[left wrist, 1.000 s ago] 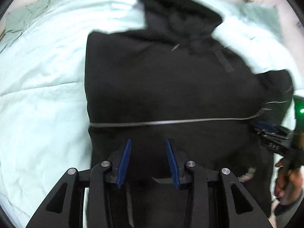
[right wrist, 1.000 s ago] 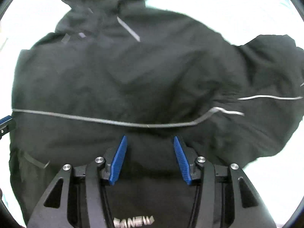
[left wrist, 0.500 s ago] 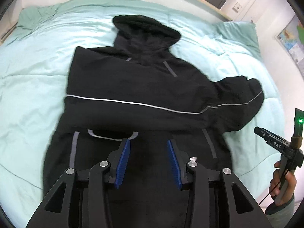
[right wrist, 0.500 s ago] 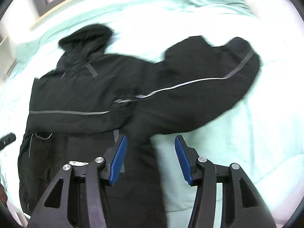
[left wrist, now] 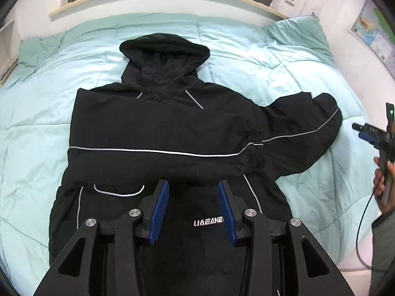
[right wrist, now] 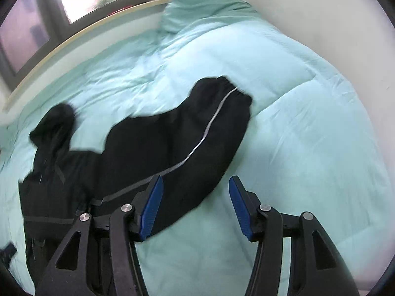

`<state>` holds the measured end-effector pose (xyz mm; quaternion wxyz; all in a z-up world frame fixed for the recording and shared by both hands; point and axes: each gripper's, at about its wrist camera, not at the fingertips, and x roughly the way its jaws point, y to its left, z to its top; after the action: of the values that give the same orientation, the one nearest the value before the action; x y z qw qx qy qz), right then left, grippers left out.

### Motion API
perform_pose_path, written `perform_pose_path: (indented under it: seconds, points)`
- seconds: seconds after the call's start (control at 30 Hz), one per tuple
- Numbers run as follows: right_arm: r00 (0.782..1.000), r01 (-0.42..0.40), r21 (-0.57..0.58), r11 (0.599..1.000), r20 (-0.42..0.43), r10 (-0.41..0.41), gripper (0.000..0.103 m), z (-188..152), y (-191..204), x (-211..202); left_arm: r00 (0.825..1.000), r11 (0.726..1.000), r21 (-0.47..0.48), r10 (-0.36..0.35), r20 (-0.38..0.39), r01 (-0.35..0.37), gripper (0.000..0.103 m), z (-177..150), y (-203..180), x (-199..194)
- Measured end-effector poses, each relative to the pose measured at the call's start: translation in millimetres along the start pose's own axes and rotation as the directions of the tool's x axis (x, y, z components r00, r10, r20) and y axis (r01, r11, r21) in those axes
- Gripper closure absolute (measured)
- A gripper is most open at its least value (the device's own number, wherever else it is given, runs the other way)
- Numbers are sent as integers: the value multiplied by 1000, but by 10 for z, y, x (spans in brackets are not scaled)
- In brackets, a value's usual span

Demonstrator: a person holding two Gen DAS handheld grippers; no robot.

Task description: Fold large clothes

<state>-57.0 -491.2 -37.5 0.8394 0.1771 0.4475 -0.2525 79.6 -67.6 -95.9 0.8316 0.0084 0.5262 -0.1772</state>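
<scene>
A black hooded jacket with thin white piping lies flat on a mint-green duvet, hood toward the window. One sleeve is folded across the chest; the other sleeve sticks out to the right. My left gripper hovers open above the jacket's lower front, nothing between its blue pads. My right gripper is high over the outstretched sleeve's lower edge, its jaws opening with nothing held. It also shows at the right edge of the left wrist view, the right gripper in a hand.
A window and wooden ledge run along the far side of the bed. A pillow sits at the far right corner. A wall borders the bed's right side, with a map poster on it.
Both grippers have pulled back and risen from the jacket, so the whole bed now shows. The right gripper swung right toward the outstretched sleeve and its jaws widened.
</scene>
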Motion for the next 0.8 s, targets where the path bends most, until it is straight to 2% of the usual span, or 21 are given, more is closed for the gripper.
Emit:
perform_pose_path:
  seconds: [0.13,0.27,0.4,0.5,0.53,0.57,0.63,0.7,0.8]
  points:
    - [1000,19,92,996,-13,-18,29,328,-304,435,999,1000,-21,15,-45,-16,60,99,-5,248]
    - [999,19,151,988,-42,-13,29,568,-532,871,994,1000,0,27,-104,-28,60,217,-137,574]
    - [996,-35,189,981,-78,50,29,699,-655,1302,988,999,51,7,-151,0,60,360,-379,911]
    - [986,-104,218,970,-104,129,26,756,-698,1602,984,995,96,-22,-176,39,60,478,-612,1146]
    - [986,-107,219,970,-104,132,45,760,-690,1632,982,991,117,-36,-187,59,60,531,-729,1257]
    - [985,-127,197,972,-89,147,72,758,-647,1600,979,988,134,-45,-196,73,60,575,-826,1356]
    - [983,-160,154,975,-67,172,85,730,-553,1440,975,981,167,-58,-214,95,60,648,-1026,1540]
    - [986,-161,119,980,-14,164,87,672,-486,1165,971,973,193,-82,-224,127,60,700,-1218,1681]
    - [996,-42,65,997,80,36,88,576,-524,652,964,961,222,-111,-240,166,60,740,-1498,1879]
